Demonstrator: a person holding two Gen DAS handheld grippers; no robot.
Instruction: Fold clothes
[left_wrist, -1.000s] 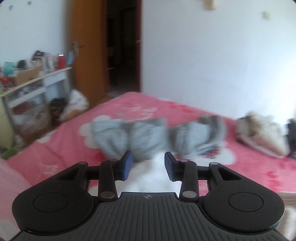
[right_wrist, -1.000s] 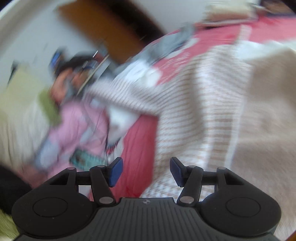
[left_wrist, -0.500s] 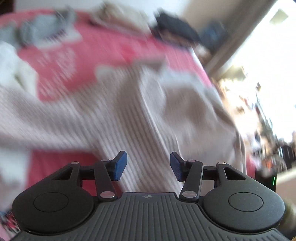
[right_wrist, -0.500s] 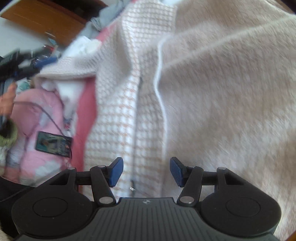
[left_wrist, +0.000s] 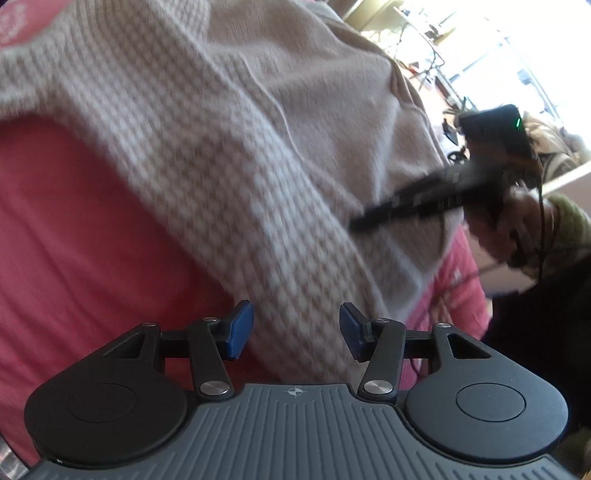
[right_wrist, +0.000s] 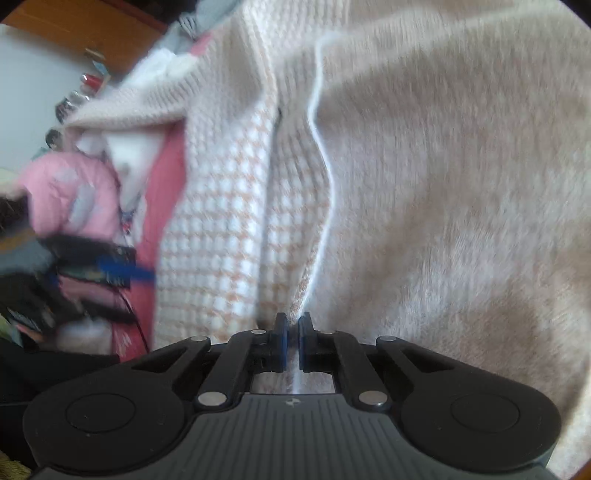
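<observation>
1. Your right gripper (right_wrist: 292, 338) has its blue pads pinched together on a white-trimmed edge of the beige sweater (right_wrist: 424, 177)
2. Your left gripper (left_wrist: 296, 329) hangs half open, gripping nothing, over the checked knit panel
3. The fuzzy sweater lies spread across the pink bedsheet (left_wrist: 74, 229), its trimmed edge running away from you

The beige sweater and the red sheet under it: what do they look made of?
Beige sweater: soft knit, probably wool or acrylic; waffle-checked panels, fuzzy nap on the plain part. Red sheet: smooth, matte woven cloth, likely cotton; blur hides the weave.
</observation>
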